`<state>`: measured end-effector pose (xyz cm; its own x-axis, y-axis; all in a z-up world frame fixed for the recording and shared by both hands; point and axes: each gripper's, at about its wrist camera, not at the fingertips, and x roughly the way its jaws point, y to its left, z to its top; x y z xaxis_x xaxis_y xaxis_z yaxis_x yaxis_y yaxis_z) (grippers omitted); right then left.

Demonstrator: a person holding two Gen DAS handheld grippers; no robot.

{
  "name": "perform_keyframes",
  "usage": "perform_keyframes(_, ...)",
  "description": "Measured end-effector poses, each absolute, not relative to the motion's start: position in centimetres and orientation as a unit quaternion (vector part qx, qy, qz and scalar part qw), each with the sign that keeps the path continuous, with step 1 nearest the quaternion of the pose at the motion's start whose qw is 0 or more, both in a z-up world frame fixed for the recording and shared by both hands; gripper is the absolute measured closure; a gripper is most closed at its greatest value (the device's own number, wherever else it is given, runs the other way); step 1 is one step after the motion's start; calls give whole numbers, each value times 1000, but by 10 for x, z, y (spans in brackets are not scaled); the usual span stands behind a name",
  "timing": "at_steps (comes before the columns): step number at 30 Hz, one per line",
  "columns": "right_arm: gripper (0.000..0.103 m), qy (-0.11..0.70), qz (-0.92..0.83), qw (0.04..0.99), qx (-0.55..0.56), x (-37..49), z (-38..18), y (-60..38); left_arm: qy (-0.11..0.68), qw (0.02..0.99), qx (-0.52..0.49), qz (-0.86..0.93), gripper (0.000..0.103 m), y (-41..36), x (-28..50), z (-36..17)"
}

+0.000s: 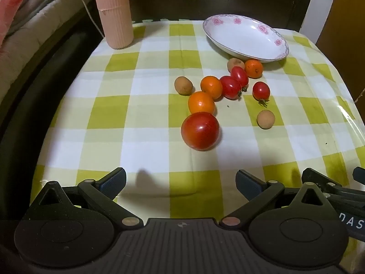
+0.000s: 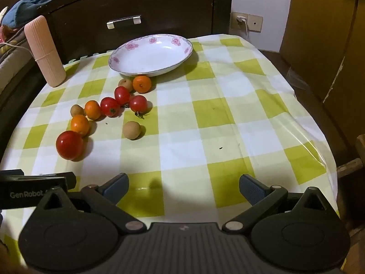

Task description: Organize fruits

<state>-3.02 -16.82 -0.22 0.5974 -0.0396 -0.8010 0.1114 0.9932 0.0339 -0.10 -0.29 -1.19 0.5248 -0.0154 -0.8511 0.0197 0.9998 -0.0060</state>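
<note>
Both grippers, left gripper [image 1: 180, 182] and right gripper [image 2: 183, 187], gape empty at frame bottom. Fruits lie mid-frame below the plate [image 1: 269, 45]. We judge the big tomato [image 1: 200, 130] first: straddle it squarely, close gently, since it may roll.

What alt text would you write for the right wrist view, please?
Small fruits lie loose on a green-checked tablecloth in front of an empty floral plate; a pink ribbed cylinder stands at left. The right hand-held gripper is open, holding nothing.
</note>
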Motion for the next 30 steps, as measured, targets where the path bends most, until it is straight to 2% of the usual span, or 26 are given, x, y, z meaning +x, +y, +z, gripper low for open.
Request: perform_keyframes(30,2,458,-41,887,43,-25,-8,-169,497,868,8,-7,2,1,4,-13)
